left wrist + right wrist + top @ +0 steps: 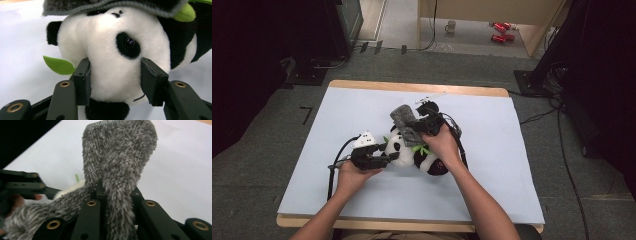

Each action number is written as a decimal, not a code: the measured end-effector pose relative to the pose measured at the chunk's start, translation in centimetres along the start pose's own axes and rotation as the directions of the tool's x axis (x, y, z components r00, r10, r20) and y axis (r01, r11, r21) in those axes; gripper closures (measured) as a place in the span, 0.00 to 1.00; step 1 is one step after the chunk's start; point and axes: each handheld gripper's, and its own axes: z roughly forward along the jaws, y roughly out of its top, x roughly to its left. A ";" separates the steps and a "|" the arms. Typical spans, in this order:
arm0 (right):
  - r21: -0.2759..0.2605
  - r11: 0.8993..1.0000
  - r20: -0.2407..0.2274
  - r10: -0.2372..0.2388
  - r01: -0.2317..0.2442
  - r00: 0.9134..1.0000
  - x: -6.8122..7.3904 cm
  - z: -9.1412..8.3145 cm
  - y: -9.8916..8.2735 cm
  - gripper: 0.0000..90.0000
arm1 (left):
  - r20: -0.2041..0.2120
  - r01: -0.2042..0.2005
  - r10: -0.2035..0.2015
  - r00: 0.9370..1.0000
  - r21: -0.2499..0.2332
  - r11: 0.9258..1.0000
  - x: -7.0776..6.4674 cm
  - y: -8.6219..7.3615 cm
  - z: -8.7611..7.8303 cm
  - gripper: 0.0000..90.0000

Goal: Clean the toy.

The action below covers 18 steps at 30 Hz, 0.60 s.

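Note:
A black-and-white panda plush (408,150) with green felt leaves lies on its side in the middle of the table. My left gripper (384,159) comes in from the left, its two black pads (83,80) pressed into the white fur on either side of the panda's head (112,50). A grey fuzzy cloth (405,121) drapes over the top of the panda's head. My right gripper (424,125) is shut on that cloth (117,160), which stands up in a fold from between its closed jaws (117,195). The person's right hand covers part of the panda's body.
A pale sheet (492,150) covers the wooden table (412,87). Cables trail from both grippers across it. On the floor beyond the table stand a mug (451,26) and red cans (501,31). Dark equipment stands (557,60) flank the table.

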 end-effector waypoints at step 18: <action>-0.103 0.995 0.008 0.019 -0.018 1.000 0.0 -5.0 0.9 0.87 | 0.017 0.005 -0.005 1.000 -0.008 1.000 0.3 -0.1 -0.1 0.53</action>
